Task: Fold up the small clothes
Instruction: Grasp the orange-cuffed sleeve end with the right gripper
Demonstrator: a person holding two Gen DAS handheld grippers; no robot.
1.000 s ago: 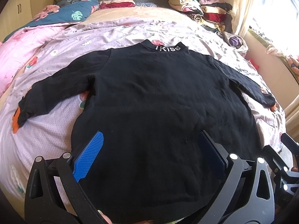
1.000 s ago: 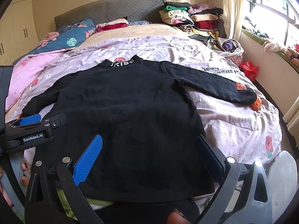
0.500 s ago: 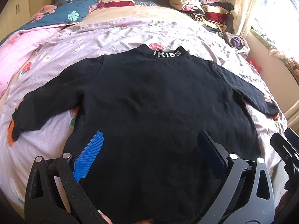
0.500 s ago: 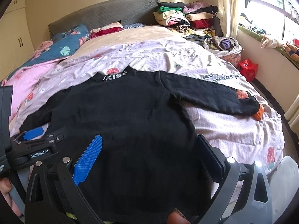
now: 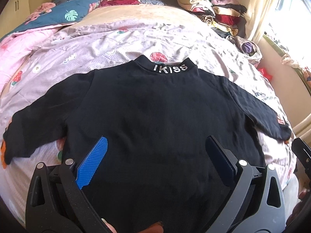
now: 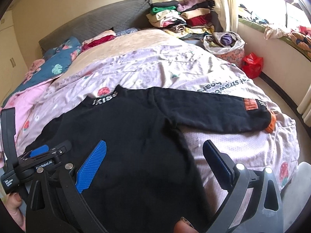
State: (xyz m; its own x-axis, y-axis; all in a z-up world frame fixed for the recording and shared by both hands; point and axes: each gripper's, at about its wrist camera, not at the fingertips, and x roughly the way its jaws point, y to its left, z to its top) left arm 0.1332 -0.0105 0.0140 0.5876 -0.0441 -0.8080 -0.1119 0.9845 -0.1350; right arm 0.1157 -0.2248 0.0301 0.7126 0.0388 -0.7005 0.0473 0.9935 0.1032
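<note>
A small black long-sleeved sweater (image 5: 155,112) with "IKISS" on its collar lies flat, back up, on the bed, sleeves spread to both sides. It also shows in the right wrist view (image 6: 126,136). My left gripper (image 5: 155,143) is open above the sweater's lower middle and holds nothing. My right gripper (image 6: 155,145) is open above the sweater's lower right edge, empty. The right sleeve (image 6: 213,114) with an orange patch stretches right. The left gripper's body (image 6: 38,159) shows at the left of the right wrist view.
The bed has a lilac strawberry-print cover (image 5: 116,44). A stack of folded clothes (image 6: 178,19) stands at the far right by the headboard. A basket (image 6: 225,44) and a red bag (image 6: 252,64) sit beside the bed. A blue floral quilt (image 5: 64,17) lies far left.
Both grippers have moved forward over the sweater and stayed open. The right wrist view has swung right and shows more of the right sleeve.
</note>
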